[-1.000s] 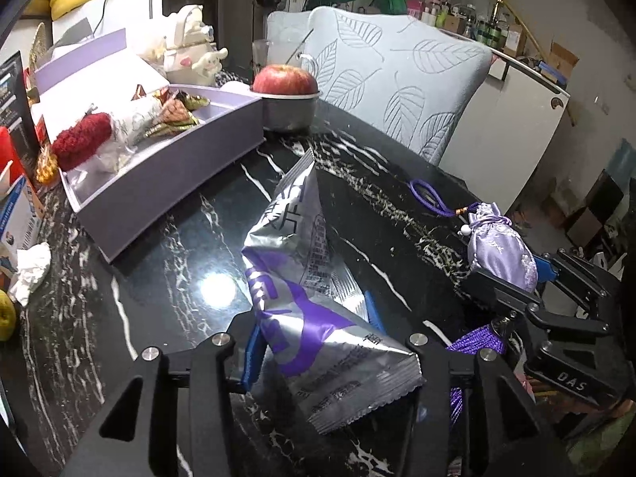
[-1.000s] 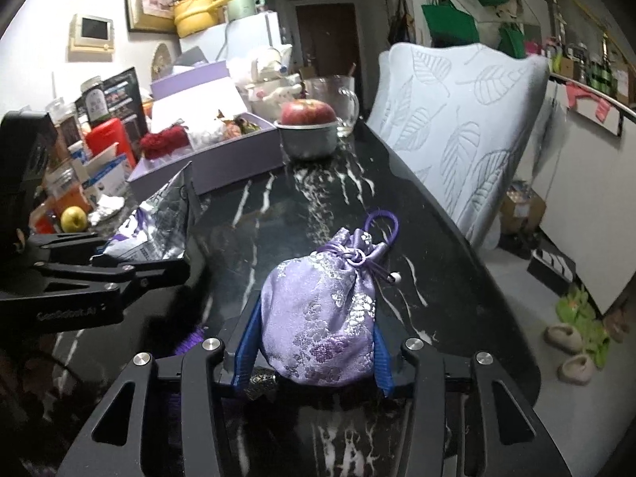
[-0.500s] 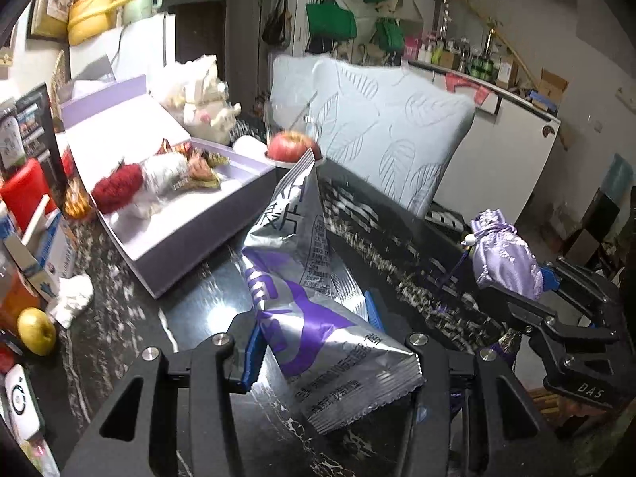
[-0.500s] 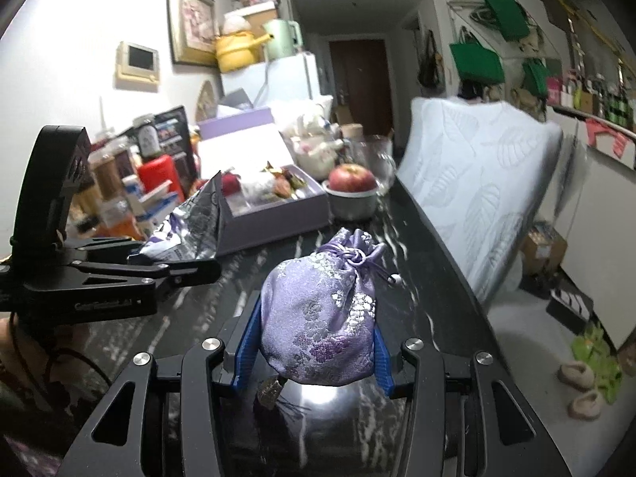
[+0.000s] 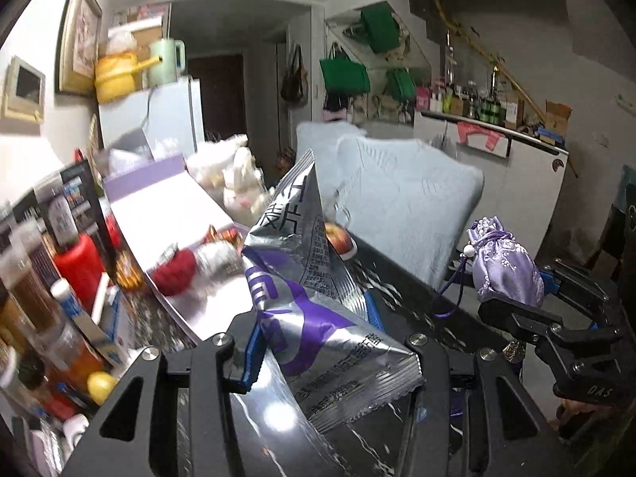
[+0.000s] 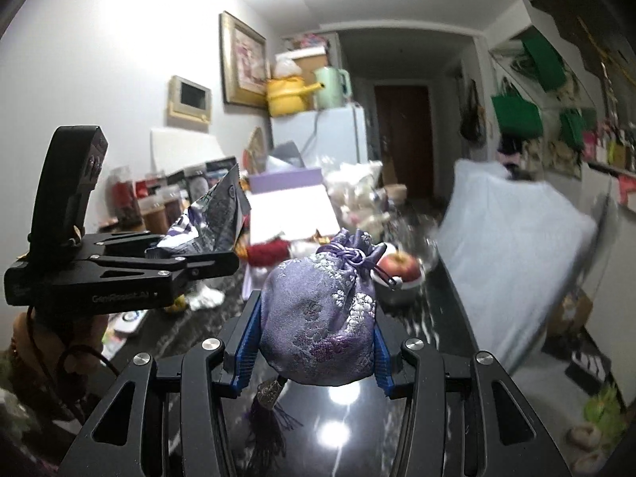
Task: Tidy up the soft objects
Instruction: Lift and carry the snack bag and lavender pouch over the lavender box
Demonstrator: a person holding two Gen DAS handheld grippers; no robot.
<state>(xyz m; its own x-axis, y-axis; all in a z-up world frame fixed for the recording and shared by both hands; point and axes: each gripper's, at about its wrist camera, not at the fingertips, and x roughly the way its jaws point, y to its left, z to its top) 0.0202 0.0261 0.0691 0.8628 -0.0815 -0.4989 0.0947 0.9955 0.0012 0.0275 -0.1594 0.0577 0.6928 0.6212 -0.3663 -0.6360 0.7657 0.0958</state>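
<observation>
My left gripper is shut on a silver and purple foil snack packet, which stands upright between the blue pads above the black marble table. My right gripper is shut on a lilac embroidered drawstring pouch with a purple tassel hanging under it. Each gripper shows in the other's view: the right gripper with the pouch at the right, the left gripper with the packet at the left. Both are lifted off the table.
An open lilac box at the back left holds a red knitted thing and wrapped items. An apple in a bowl and a leaf-print cushion stand behind. Bottles, a red cup and a lemon crowd the left edge.
Both grippers rose from the table with their loads and tilted up, so the room's walls and door now fill the views. The grips on the packet and the pouch stayed the same.
</observation>
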